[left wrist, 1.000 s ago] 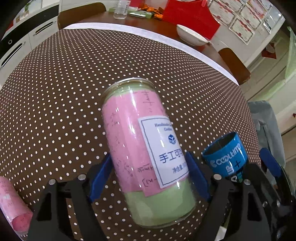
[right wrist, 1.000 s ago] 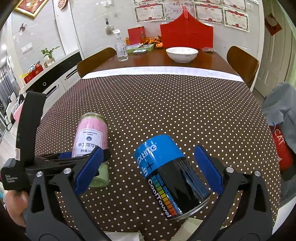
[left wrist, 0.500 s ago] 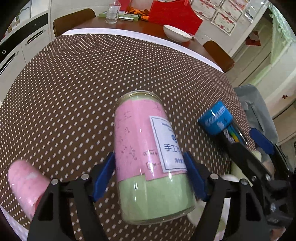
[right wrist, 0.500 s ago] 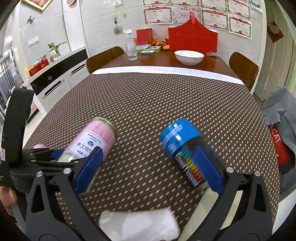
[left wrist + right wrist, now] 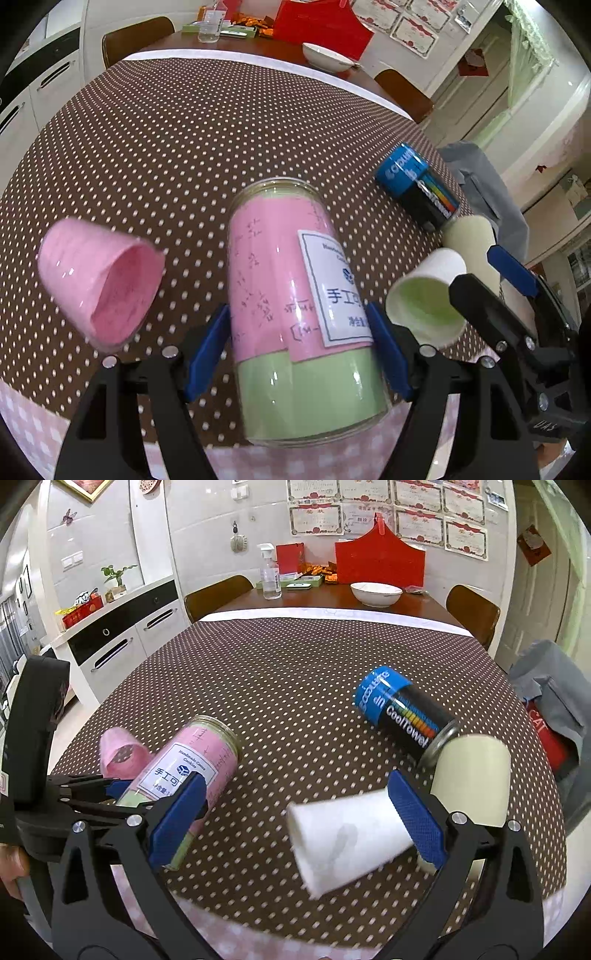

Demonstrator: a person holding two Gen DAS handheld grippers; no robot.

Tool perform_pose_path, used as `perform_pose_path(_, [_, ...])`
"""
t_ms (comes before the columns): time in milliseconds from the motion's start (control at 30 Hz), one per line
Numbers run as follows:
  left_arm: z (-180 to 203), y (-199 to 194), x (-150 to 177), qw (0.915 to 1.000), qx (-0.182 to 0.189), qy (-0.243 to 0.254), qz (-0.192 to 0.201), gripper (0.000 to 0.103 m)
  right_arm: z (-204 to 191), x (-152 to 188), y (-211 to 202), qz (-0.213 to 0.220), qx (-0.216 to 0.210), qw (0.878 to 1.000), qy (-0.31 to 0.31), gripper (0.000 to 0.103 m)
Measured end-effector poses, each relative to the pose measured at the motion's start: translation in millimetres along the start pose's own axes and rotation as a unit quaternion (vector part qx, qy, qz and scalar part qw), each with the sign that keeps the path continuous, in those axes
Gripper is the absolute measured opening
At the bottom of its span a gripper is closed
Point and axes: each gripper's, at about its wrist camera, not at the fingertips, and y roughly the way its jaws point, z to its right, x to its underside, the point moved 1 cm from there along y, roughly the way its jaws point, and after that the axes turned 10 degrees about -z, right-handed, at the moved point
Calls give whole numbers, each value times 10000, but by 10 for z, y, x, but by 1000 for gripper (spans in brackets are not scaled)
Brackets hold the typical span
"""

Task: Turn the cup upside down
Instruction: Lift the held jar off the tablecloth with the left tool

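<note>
My left gripper (image 5: pixel 297 347) is shut on a clear jar with pink and green paper inside (image 5: pixel 295 306), held tilted above the dotted tablecloth; it also shows in the right wrist view (image 5: pixel 192 760). My right gripper (image 5: pixel 295 819) is open, with a white paper cup (image 5: pixel 343 842) lying on its side between the fingers, untouched on the left. The cup's green inside shows in the left wrist view (image 5: pixel 424 306). A pink cup (image 5: pixel 99 284) lies on its side to the left. A cream cup (image 5: pixel 472 779) lies at the right.
A blue and black CoolTowel can (image 5: pixel 402 716) lies on its side on the brown dotted tablecloth (image 5: pixel 303 664). The table's near edge (image 5: pixel 258 934) is just below the grippers. A white bowl (image 5: pixel 375 592) and a spray bottle (image 5: pixel 269 578) stand on the far table.
Both grippers have pulled back toward the table's near edge. The right gripper has let go of the CoolTowel can, which now lies on the table. The cups have come into view.
</note>
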Motion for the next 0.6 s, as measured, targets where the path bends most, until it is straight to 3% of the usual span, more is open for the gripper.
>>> perform_pose_path(367, [-80, -12, 323, 9997, 193, 170, -56, 73, -128, 300, -75, 139, 61, 9997, 191, 97])
perform_pose_path(600, [-65, -95, 383, 9995, 150, 254, 117, 73, -161, 389, -119, 217, -51, 9992, 343, 97])
